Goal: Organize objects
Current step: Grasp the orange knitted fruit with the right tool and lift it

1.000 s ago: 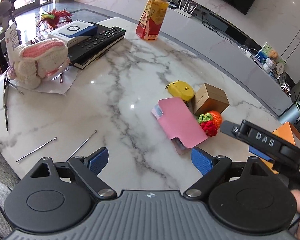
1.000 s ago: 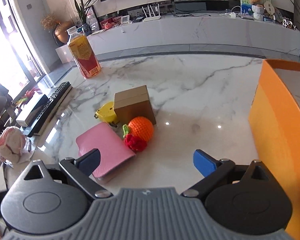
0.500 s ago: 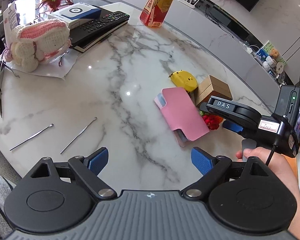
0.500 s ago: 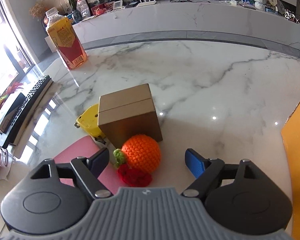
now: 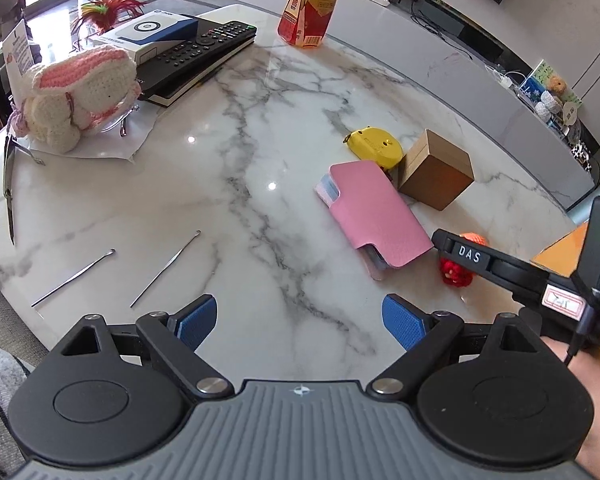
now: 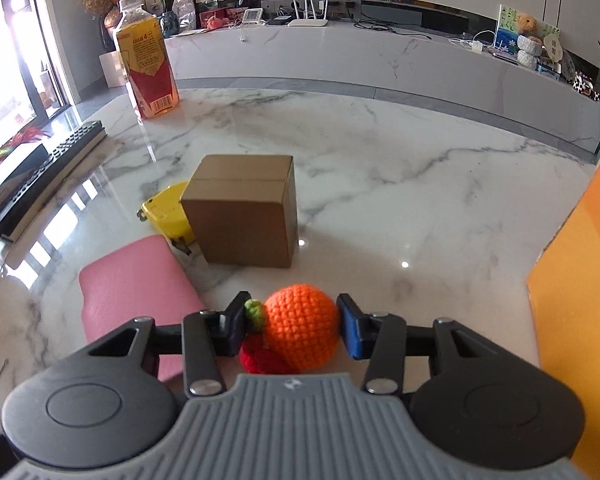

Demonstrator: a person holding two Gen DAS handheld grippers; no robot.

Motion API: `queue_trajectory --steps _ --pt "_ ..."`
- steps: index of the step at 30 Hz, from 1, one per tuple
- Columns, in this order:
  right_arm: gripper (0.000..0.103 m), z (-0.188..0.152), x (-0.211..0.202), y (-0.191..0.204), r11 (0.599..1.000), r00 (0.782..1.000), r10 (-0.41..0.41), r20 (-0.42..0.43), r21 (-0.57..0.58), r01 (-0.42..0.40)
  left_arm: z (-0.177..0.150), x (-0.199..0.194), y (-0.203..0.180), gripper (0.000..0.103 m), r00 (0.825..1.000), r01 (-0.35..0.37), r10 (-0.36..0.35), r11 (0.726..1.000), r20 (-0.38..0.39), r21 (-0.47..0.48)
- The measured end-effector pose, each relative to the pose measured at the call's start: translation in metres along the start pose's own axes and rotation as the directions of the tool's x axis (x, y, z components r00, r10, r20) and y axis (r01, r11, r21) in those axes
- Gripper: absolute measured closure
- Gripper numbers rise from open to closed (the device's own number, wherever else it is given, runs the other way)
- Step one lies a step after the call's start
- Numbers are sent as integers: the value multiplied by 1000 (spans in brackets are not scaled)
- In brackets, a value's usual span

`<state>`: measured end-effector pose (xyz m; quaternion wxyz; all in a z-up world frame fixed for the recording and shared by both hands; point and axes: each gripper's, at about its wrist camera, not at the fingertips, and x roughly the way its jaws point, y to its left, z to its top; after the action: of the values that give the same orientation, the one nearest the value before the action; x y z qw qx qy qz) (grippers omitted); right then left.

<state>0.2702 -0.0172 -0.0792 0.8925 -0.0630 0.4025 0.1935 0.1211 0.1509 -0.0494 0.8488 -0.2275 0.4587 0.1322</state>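
Marble surface (image 6: 380,168), cluttered at its middle. Crocheted orange (image 6: 302,326) sits squarely between the jaws of the right gripper (image 6: 296,330) — they are closing on it, pads just at its sides, firm contact not certain. Cardboard box (image 6: 244,208) stands just beyond the orange, pink case (image 6: 136,292) to its left, orange bin (image 6: 580,280) to its right; open marble between. Left gripper (image 5: 300,316) hangs wide open, empty, farther off.

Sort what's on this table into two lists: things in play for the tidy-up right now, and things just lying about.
In play: crochet orange between the closing right gripper; orange box beside it.

Lying about: pink wallet, cardboard box, yellow tape measure, drink bottle, remote, crochet rabbit, open left gripper.
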Motion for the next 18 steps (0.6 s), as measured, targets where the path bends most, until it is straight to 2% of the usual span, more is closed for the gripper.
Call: queue_trajectory --steps 7,11,14,18 --pt "53 -40 -36 0 995 999 2 -44 -103 -7 -7 8 -9 0 998 -57 58 997 -18 47" --pt "53 -59 -55 -7 991 997 26 -69 -127 -35 -11 12 -16 0 998 -52 55 996 -38 72" --pt "53 -75 -67 -10 989 998 39 -57 -137 -47 -14 14 -17 0 998 -35 38 997 -53 62" --pt "52 -89 -74 -12 990 999 40 -11 -138 -41 -18 18 -23 0 995 -78 83 993 -59 84"
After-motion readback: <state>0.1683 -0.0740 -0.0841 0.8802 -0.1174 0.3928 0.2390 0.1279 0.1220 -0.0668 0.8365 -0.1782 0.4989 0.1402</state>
